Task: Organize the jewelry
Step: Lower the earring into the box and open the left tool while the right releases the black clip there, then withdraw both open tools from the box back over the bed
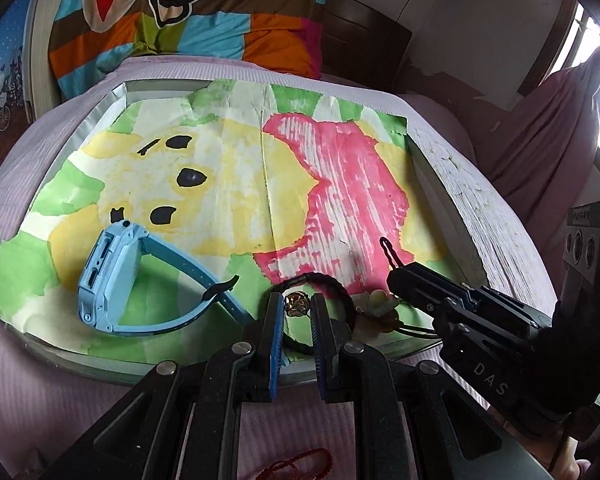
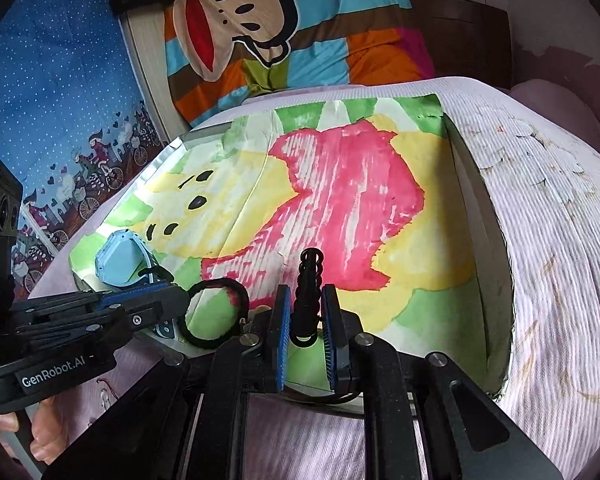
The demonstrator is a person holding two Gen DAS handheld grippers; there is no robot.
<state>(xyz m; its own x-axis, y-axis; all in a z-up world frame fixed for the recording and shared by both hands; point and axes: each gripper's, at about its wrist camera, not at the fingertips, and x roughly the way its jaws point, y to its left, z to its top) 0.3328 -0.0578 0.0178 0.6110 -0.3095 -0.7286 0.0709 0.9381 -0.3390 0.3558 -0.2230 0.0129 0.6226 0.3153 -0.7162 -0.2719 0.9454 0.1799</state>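
Right wrist, black cord bottom hidden, fingers

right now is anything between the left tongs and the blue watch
Nothing visible blocks it. The light blue plastic wrist watch lies on the painted paper sheet just left of the left tongs, which straddle a black braided cord bracelet with a gold bead.

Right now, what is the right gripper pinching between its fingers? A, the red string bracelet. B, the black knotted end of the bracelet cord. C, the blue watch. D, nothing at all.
B: in the right wrist view the right gripper has its blue pads closed against the black knotted cord, which sticks up between them, while the blue watch lies apart on the painted paper.
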